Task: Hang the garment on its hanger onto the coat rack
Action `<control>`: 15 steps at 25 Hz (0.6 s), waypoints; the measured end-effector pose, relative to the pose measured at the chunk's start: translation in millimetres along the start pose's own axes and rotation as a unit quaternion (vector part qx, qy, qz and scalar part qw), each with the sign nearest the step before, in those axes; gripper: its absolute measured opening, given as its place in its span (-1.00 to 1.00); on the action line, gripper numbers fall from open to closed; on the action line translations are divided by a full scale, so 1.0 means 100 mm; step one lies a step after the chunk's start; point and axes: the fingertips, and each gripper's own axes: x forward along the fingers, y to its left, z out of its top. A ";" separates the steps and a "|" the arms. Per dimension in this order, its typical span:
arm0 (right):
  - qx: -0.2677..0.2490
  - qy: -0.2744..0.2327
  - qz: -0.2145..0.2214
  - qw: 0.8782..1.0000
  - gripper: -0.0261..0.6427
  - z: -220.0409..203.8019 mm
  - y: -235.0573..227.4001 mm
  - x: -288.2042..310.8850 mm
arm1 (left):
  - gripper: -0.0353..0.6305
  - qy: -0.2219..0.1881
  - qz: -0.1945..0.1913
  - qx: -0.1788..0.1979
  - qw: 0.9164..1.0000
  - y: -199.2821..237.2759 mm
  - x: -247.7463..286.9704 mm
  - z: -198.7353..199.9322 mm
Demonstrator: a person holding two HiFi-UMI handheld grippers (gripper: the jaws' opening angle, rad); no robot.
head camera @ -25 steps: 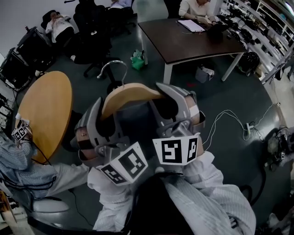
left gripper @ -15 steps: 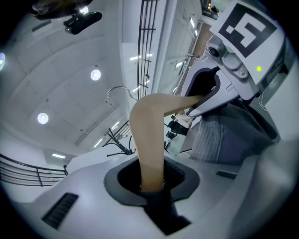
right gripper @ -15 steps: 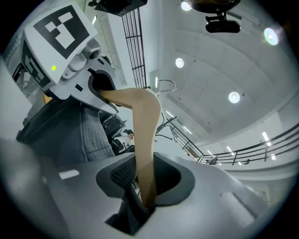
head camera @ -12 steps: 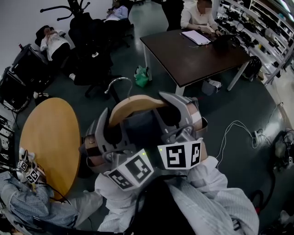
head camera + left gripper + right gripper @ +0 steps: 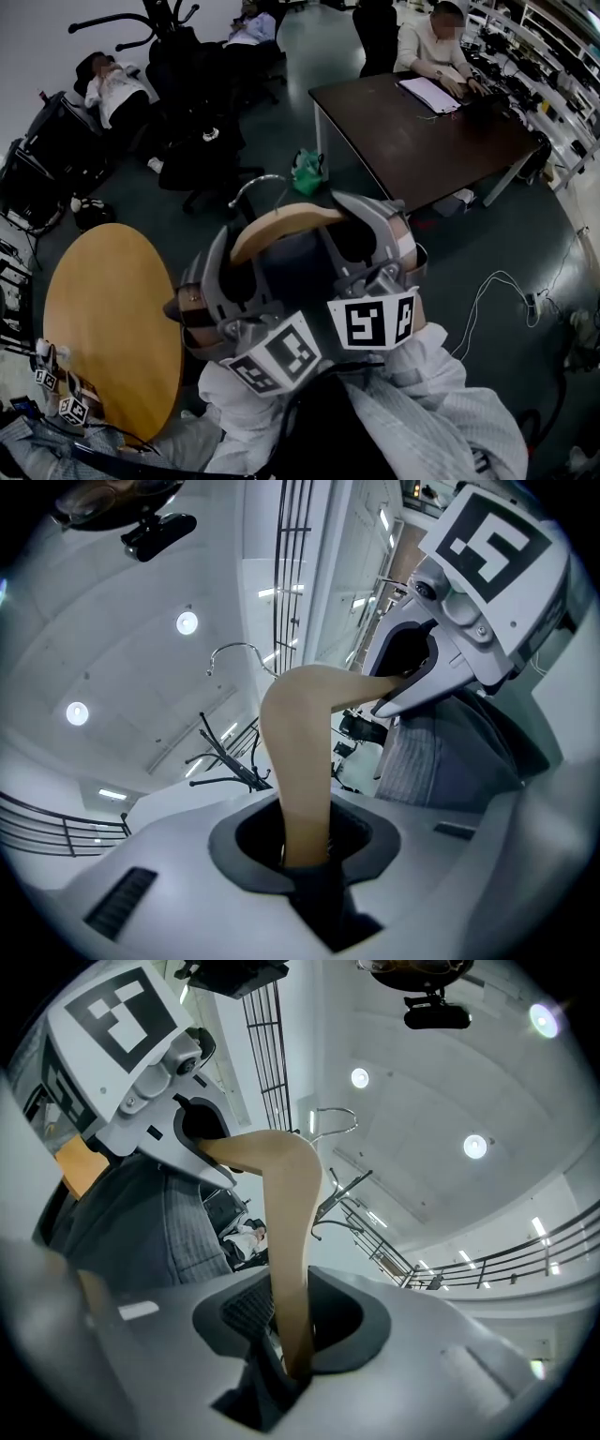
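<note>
**Grip state.** At lower centre of the head view, the left gripper [image 5: 225, 267] and the right gripper [image 5: 361, 225] stand side by side. Each one's jaws are partly closed and clamped on one end of the hanger [image 5: 281, 223]. The left gripper view shows the wooden arm seated between the jaws of the left gripper [image 5: 305, 855], with dark cloth pinched beneath it. The right gripper view shows the same at the right gripper [image 5: 295, 1354].

**Load.** The garment [image 5: 281, 272] hangs on the hanger between the two grippers, dark and faintly striped.

**Governing relation.** The hanger's long axis runs left to right across the frame, from one gripper to the other. The hook [image 5: 258, 183] rises from its middle and points up-frame, beyond the fingers. The coat rack [image 5: 155, 14] stands at the upper left edge of the frame, well apart from the hook. It also shows past the hanger in both gripper views [image 5: 225, 752] [image 5: 339, 1192]. The left gripper looks the nearer to the rack, so the hook probably has to travel up-frame and leftward.

**Count.**
- Grippers: two.
- Hanger: one, with one hook.
- Garment: one.
- Coat rack: one.
- Tables: two, a round table [image 5: 103, 309] at left and a dark table [image 5: 422, 141] at upper right.
</note>
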 end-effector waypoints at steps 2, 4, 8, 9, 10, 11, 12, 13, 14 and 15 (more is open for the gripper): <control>0.000 -0.009 0.008 1.000 -0.64 -0.09 0.01 0.37 | -0.66 0.010 0.006 -0.001 1.000 0.02 0.33 -0.13; -0.001 -0.019 0.019 1.000 -0.64 -0.16 -0.02 0.76 | -0.66 0.022 0.013 -0.001 1.000 0.06 0.69 -0.24; -0.009 -0.062 0.036 0.997 -0.64 -0.21 -0.25 1.62 | -0.66 0.043 0.039 0.001 0.998 0.30 1.47 -0.33; -0.012 -0.073 0.039 0.996 -0.64 -0.22 -0.34 1.82 | -0.66 0.046 0.045 0.001 0.998 0.36 1.66 -0.31; -0.013 -0.083 0.040 0.996 -0.64 -0.24 -0.45 2.00 | -0.66 0.048 0.050 0.001 0.998 0.42 1.85 -0.28; -0.014 -0.092 0.041 0.995 -0.64 -0.26 -0.55 2.17 | -0.66 0.051 0.056 0.002 0.997 0.47 2.02 -0.24; -0.014 -0.101 0.043 0.994 -0.64 -0.27 -0.65 2.33 | -0.66 0.055 0.065 0.003 0.996 0.52 2.18 -0.20; -0.015 -0.110 0.046 0.993 -0.64 -0.28 -0.73 2.48 | -0.66 0.061 0.074 0.004 0.995 0.57 2.32 -0.18; -0.015 -0.120 0.051 0.991 -0.64 -0.30 -0.79 2.62 | -0.66 0.068 0.083 0.006 0.994 0.61 2.45 -0.17; -0.015 -0.130 0.055 0.990 -0.64 -0.31 -0.83 2.76 | -0.66 0.073 0.092 0.007 0.993 0.64 2.57 -0.18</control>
